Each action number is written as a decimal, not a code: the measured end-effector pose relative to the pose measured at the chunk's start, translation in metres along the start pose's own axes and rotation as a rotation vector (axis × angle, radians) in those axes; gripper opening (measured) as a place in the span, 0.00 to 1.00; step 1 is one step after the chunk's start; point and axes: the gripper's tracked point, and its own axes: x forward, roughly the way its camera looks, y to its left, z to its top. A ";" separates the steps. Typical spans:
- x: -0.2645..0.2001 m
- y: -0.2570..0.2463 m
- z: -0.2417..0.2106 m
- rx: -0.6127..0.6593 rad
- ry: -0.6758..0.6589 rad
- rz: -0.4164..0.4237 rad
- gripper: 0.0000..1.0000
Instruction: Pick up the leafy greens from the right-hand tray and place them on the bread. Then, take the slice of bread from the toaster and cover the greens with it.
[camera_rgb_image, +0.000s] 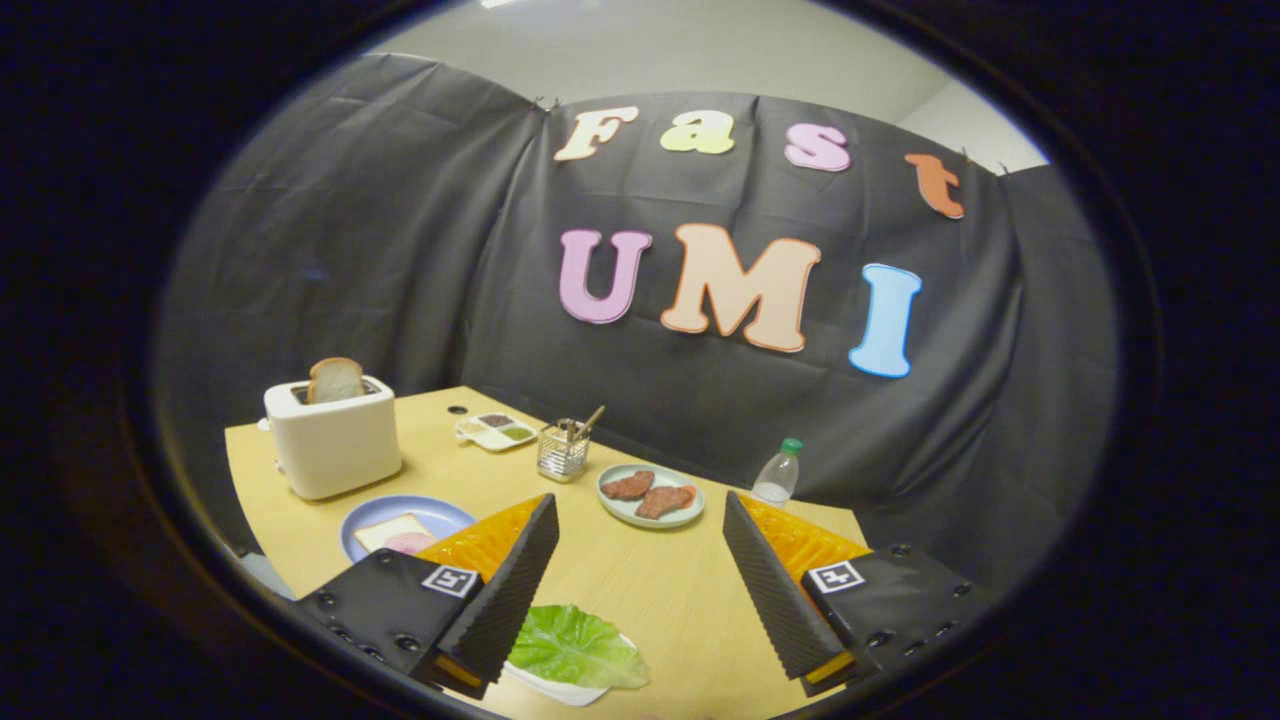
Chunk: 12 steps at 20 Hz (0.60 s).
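Note:
A green lettuce leaf (575, 645) lies on a white tray (560, 688) low between my fingers, close to the left finger. My gripper (640, 515) hovers above it, open, with nothing held. Beyond the left finger a blue plate (372, 514) carries a bread slice (390, 531) with a pink slice of meat on it. Farther back on the left a white toaster (332, 440) stands with a slice of bread (335, 380) sticking up from its slot.
On the wooden table (650, 590), a pale green plate (650, 495) with two pieces of meat sits ahead. A metal utensil holder (563, 452), a small sauce tray (497, 432) and a plastic bottle (778, 472) stand near the back edge by the black cloth wall.

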 end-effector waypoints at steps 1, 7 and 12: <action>0.003 0.003 -0.006 -0.014 0.018 0.021 1.00; 0.016 0.015 -0.041 -0.079 0.111 0.120 1.00; 0.024 0.023 -0.073 -0.141 0.196 0.188 1.00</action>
